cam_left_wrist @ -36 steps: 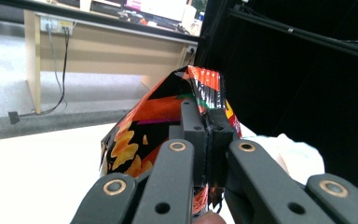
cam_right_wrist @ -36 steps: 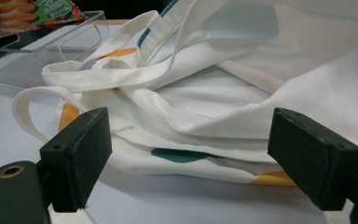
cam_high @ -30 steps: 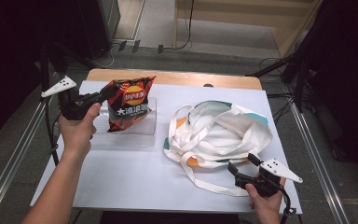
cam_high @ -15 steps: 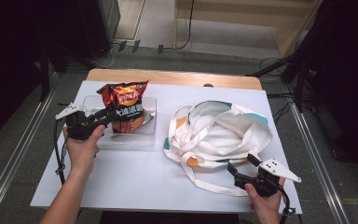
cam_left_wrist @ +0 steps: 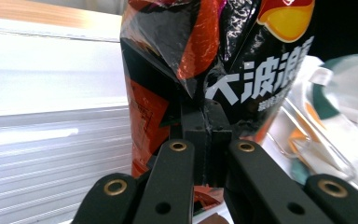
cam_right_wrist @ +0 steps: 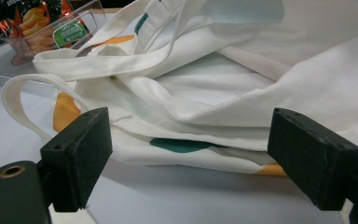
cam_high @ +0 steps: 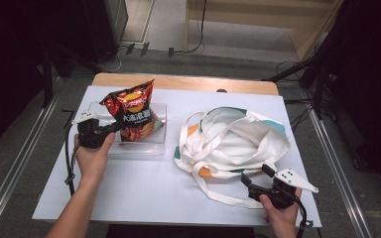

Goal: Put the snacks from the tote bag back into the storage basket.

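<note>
White table (cam_high: 144, 193) carrying everything. Cream tote bag (cam_high: 228, 144) lying crumpled right of centre, straps trailing toward near edge. Clear plastic tray (cam_high: 151, 144) sitting left of bag. Red chip bag (cam_high: 135, 111) standing upright over tray. Left gripper (cam_high: 110, 129) pinching chip bag's lower left edge, jaws closed on foil. Right gripper (cam_high: 255, 174) resting at near right, jaws gaping wide, facing tote's near hem, not touching.
</note>
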{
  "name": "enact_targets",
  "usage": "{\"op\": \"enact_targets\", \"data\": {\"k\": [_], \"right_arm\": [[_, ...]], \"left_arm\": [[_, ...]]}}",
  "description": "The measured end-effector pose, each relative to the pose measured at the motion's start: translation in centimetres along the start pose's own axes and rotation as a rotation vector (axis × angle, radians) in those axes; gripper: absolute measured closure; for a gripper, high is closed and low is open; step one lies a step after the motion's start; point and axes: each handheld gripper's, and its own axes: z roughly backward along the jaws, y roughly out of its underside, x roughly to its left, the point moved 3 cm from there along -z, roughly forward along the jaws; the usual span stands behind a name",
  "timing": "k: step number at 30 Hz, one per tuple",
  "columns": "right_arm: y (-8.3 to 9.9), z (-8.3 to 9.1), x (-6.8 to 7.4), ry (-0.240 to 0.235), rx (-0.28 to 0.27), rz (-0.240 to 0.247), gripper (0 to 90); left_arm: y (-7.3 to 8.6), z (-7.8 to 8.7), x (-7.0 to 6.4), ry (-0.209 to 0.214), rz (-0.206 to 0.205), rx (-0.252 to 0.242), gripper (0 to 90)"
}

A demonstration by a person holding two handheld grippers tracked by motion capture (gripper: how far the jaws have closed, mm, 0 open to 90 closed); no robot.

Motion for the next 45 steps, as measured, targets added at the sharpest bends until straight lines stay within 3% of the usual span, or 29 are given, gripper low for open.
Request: {"op": "enact_targets", "data": {"k": [2,5,7,9,11,14,16,20,28,32,35,45], "right_arm": [[0.0,0.0,-0.1,0.003,-0.002,-0.004,14.1],[0.0,0.1,-0.1,0.005,0.000,-0.011,14.1],[0.0,0.1,-0.2,0.004,-0.001,-0.009,14.1],[0.0,0.0,-0.1,0.004,0.003,-0.005,14.1],[0.1,-0.1,0.0,0.002,0.008,-0.006,14.2],[0.1,-0.2,0.0,0.003,0.010,-0.005,14.1],[0.2,-0.2,0.0,0.004,0.012,-0.007,14.1],[0.2,-0.3,0.0,0.005,0.015,-0.006,14.2],[0.2,-0.1,-0.3,0.008,0.014,-0.014,14.2],[0.2,-0.2,-0.3,0.007,0.014,-0.014,14.2],[0.2,-0.2,-0.2,0.007,0.011,-0.011,14.2],[0.1,0.0,-0.3,0.006,0.001,-0.015,14.2]], "left_arm": [[-0.2,0.3,0.2,0.018,-0.030,0.010,90.0],[-0.8,0.8,1.1,0.013,-0.105,0.053,90.0],[-1.4,1.1,2.1,-0.031,-0.091,0.044,90.0],[-1.8,1.1,3.3,-0.076,-0.035,0.032,90.0],[-1.9,1.1,3.6,-0.101,-0.023,0.016,86.3],[-2.1,0.8,3.9,-0.159,-0.013,0.000,71.0],[-2.2,0.6,3.9,-0.154,0.019,-0.006,72.2],[-2.0,0.5,3.3,-0.116,0.013,0.011,90.0],[-1.0,1.5,2.4,-0.097,0.027,0.005,90.0],[-0.9,1.5,2.4,-0.111,0.015,0.006,90.0],[-0.9,1.7,2.2,-0.147,-0.015,-0.014,76.9],[-0.1,3.0,1.4,-0.140,-0.024,-0.097,47.6]]}}
